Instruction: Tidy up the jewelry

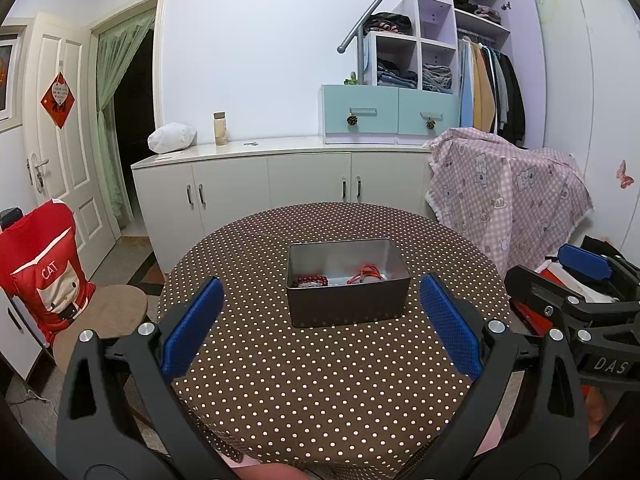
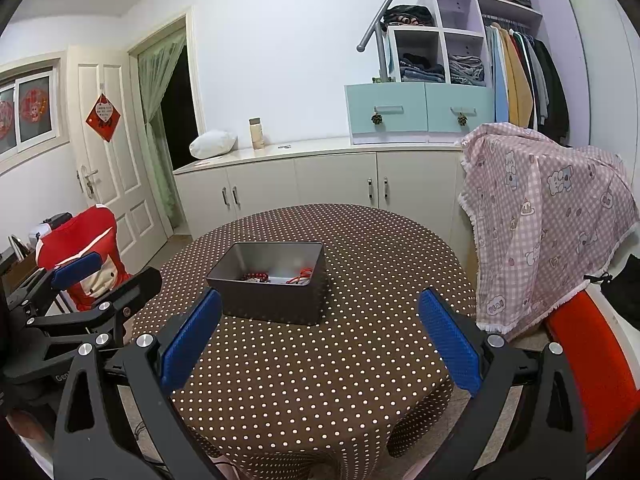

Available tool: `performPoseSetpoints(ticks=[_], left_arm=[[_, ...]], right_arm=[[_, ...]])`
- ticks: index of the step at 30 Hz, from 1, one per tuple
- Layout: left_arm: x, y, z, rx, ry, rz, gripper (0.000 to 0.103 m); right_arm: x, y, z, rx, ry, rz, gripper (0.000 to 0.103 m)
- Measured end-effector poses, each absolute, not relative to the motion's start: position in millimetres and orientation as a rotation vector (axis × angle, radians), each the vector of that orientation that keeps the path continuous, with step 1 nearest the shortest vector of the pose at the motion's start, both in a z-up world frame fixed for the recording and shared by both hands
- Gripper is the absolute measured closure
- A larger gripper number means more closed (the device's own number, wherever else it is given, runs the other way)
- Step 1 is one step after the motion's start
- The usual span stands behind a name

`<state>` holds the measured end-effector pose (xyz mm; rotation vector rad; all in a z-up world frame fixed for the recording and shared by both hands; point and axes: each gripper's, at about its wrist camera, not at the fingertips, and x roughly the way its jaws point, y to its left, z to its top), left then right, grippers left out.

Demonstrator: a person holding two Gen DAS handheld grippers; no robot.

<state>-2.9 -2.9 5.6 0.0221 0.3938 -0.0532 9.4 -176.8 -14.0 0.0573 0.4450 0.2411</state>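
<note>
A grey metal tin (image 1: pixel 348 304) stands open on the round table with the brown polka-dot cloth (image 1: pixel 320 380). Inside lie a dark red bead bracelet (image 1: pixel 311 281) and a red cord bracelet (image 1: pixel 366 274). My left gripper (image 1: pixel 320 320) is open and empty, held back from the tin near the table's front. The tin also shows in the right wrist view (image 2: pixel 276 304), with the bead bracelet (image 2: pixel 256 278) and the red cord bracelet (image 2: pixel 302 276) in it. My right gripper (image 2: pixel 320 324) is open and empty, to the right of and behind the tin.
A chair with a red cushion (image 1: pixel 44 272) stands left of the table. A pink checked cloth (image 2: pixel 544 216) covers something at the right. White cabinets (image 1: pixel 280 188) line the far wall. The right gripper shows at the right edge of the left wrist view (image 1: pixel 584 280).
</note>
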Motion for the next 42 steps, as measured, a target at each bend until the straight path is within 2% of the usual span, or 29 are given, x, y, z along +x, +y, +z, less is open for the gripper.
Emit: performPoseSetpoints(ticks=[42], left_arm=[[-2.9,-0.9,6.6,0.03,0.385,-0.045,0.007]], right_arm=[[10.3,-176.1,-15.9,0.062,0.446,0.246,0.008]])
